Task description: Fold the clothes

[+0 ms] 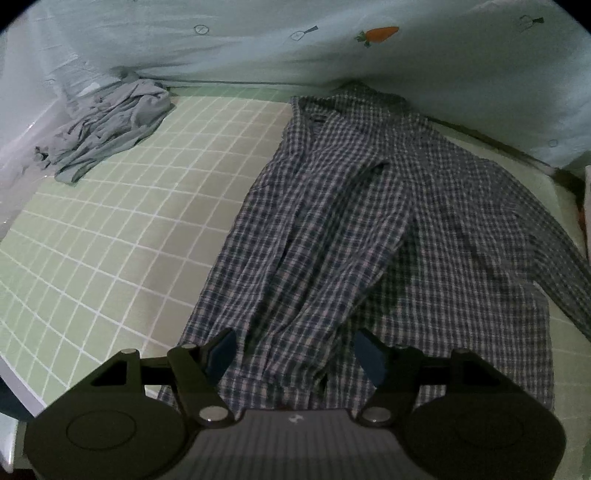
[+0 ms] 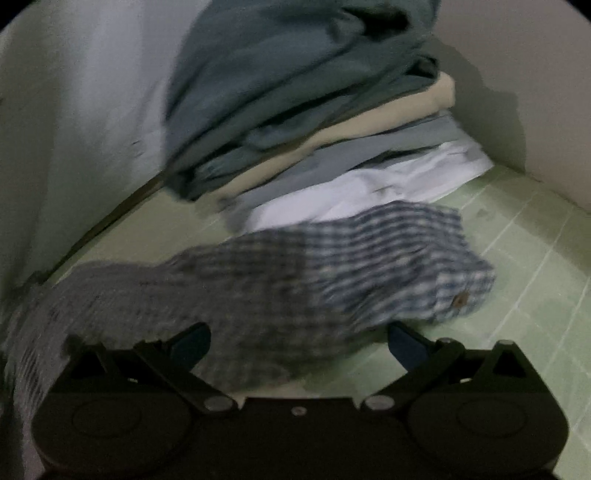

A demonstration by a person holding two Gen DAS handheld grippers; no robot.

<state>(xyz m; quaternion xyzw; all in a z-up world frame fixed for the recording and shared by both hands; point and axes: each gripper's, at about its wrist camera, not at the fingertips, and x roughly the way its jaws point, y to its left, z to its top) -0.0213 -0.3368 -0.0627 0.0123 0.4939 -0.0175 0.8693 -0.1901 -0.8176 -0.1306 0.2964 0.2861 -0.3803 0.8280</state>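
Note:
A blue-and-white checked shirt (image 1: 369,229) lies spread on the green grid mat (image 1: 110,229), collar at the far end, its left sleeve folded in over the body. My left gripper (image 1: 295,354) is open just above the shirt's near hem, holding nothing. In the right wrist view the shirt's other sleeve (image 2: 332,273) lies across the mat, its buttoned cuff (image 2: 458,299) to the right. My right gripper (image 2: 299,343) is open over this sleeve, jaws wide on either side of the cloth. The view is blurred.
A crumpled grey garment (image 1: 110,125) lies at the mat's far left corner. A pale sheet with a carrot print (image 1: 376,35) hangs behind. A stack of folded clothes (image 2: 314,118) stands just beyond the sleeve, beside a white wall (image 2: 535,92).

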